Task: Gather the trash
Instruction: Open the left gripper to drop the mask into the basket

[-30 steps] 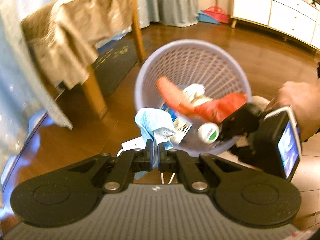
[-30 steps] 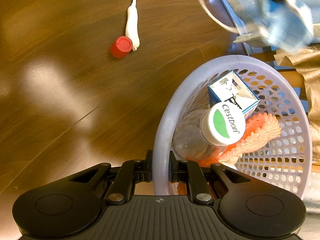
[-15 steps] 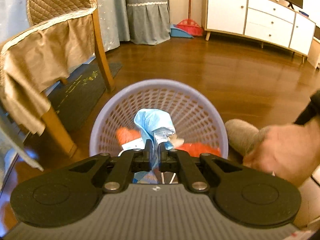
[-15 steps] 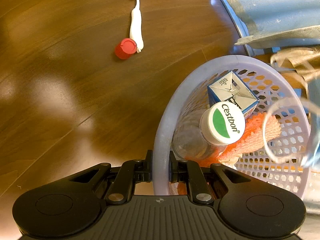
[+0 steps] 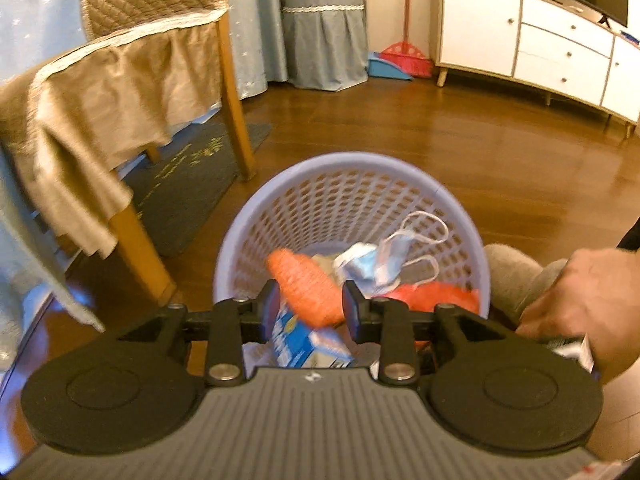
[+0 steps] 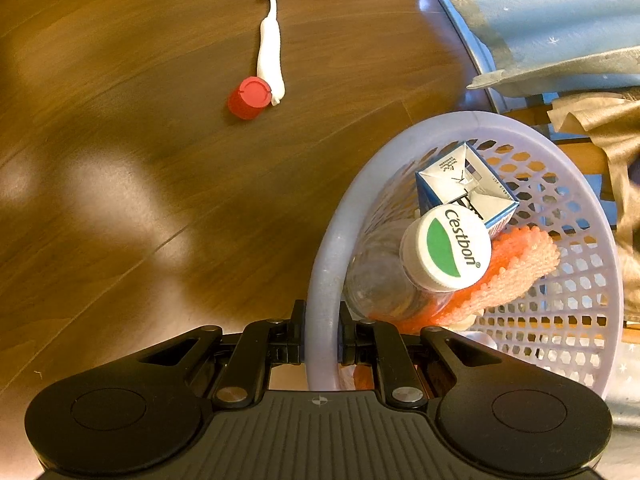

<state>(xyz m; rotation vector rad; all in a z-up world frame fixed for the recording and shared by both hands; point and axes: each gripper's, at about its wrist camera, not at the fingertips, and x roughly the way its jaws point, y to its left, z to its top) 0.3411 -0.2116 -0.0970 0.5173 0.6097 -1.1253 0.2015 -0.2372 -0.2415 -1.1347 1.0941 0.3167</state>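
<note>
While the lavender basket (image 5: 352, 184) stands on the wooden floor (image 6: 120, 200), the right tool (image 6: 322, 338) stays out of nothing, clamped on the basket's near rim. Above the basket, the left tool (image 5: 308, 312) is opening, empty. Inside the basket, beyond that tool, lies the blue face mask (image 5: 372, 264).

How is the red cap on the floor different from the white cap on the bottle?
The red cap lies loose on the floor; the white cap sits on its bottle in the basket. The red cap is plain; the white cap has green print. Both are round.
</note>
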